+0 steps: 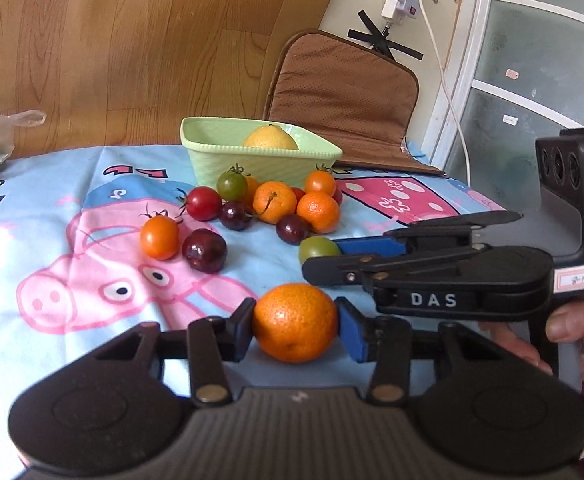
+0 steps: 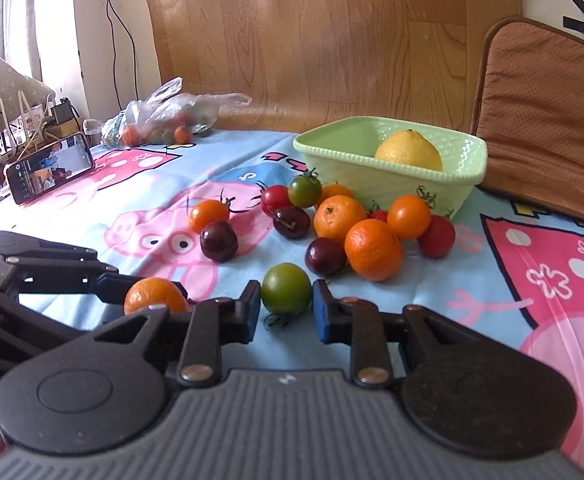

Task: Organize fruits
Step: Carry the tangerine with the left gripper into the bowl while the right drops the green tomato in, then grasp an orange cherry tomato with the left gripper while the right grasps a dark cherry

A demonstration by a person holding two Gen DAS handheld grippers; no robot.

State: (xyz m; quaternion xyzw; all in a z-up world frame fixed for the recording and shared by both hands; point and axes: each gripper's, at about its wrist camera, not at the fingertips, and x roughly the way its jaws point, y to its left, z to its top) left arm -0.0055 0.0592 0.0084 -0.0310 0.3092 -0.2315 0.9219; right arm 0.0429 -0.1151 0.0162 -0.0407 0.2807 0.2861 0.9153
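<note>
Left tool (image 1: pixel 295 326) sits low at the near edge of the left wrist view, its two pads pressed against either side of a small mandarin (image 1: pixel 295 322) that rests on the cartoon-pig cloth (image 1: pixel 92 272) covering the surface. Just beyond it, the right tool (image 1: pixel 319 251) reaches in from the right, held by a hand (image 1: pixel 564 322), and its blue-padded fingers close around a green tomato (image 1: pixel 315 249). Farther back lies a loose cluster of fruit: an orange tomato (image 1: pixel 159 237) beside a dark cherry (image 1: pixel 205 250), then more tomatoes, cherries and two mandarins gathered in front of a pale green basket (image 1: pixel 220 160). A lemon (image 1: pixel 271 138) lies inside the basket. A brown cushion (image 1: pixel 344 92) leans against the wall behind.

From the right wrist view, the right tool (image 2: pixel 286 309) has its fingers closed on the green tomato (image 2: pixel 286 289), which sits on the cloth with its stem end turned down toward the camera. To the left, the left tool (image 2: pixel 154 300) grips the mandarin (image 2: pixel 154 295), partly hidden behind the black linkage. The green basket (image 2: pixel 464 168) with the lemon (image 2: pixel 409 151) stands at the far right of the fruit cluster. A phone (image 2: pixel 50 168) is propped up at the far left, near a plastic bag (image 2: pixel 164 116) holding more small fruit.
</note>
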